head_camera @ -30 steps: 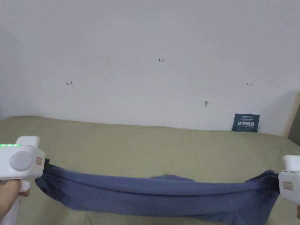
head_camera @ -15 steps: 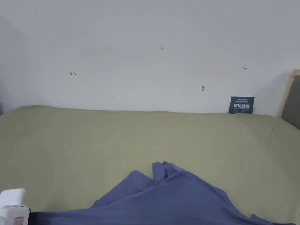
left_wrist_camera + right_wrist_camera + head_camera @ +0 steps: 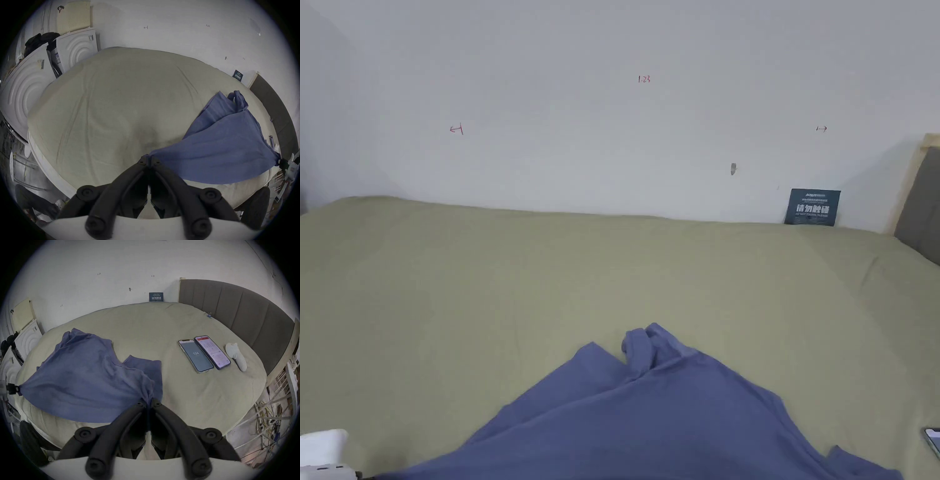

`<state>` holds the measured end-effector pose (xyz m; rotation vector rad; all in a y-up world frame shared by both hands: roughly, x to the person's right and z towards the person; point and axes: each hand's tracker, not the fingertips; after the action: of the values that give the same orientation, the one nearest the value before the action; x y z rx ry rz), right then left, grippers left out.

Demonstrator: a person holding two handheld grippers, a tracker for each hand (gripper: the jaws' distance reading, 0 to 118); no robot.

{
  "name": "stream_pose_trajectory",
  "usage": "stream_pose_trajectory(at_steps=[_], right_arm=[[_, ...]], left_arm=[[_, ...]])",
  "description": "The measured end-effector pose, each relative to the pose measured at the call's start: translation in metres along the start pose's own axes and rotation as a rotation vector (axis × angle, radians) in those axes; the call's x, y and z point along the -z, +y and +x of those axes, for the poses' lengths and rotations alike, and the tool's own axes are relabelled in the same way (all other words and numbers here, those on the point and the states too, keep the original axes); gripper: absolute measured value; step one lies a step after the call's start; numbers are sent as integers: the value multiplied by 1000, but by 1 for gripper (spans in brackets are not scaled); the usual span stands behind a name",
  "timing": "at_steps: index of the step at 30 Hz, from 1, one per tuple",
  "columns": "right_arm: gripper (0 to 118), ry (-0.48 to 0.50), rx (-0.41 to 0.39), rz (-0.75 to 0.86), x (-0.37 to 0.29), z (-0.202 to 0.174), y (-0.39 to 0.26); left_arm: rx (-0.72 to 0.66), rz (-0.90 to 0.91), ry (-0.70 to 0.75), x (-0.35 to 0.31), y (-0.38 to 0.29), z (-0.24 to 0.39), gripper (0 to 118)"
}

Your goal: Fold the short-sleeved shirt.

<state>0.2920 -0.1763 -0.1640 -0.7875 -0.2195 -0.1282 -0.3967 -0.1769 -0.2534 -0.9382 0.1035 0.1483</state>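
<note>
Lowered from its taut midair stretch, the blue shirt (image 3: 650,419) now drapes the bed's (image 3: 487,281) near edge, left gripper (image 3: 149,160) and right gripper (image 3: 148,402) each clamped on a corner, ready for spreading.

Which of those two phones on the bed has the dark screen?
The left phone, nearer the blue shirt; the other phone, beside the white handheld device, shows a bright screen.

Blue shirt (image 3: 650,419) spread on green bed (image 3: 487,281); possibly a gripper (image 3: 322,453) bottom-left
</note>
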Motion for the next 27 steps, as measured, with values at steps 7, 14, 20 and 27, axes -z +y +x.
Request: stream_pose_trajectory(at_steps=[7,14,20,27], right_arm=[[112,22,37,45,-25,-9,0],[91,101,-122,154,-54,-71,15],[0,192,-106,226,-81,-116,5],[0,226,-186,247,-91,-147,-11]], left_arm=[[-12,58,-21,-16,-12,5,111],[29,182,-3,-75,-21,26,94],[28,224,-10,-95,-38,20,0],[6,157,-21,-80,-42,-2,0]])
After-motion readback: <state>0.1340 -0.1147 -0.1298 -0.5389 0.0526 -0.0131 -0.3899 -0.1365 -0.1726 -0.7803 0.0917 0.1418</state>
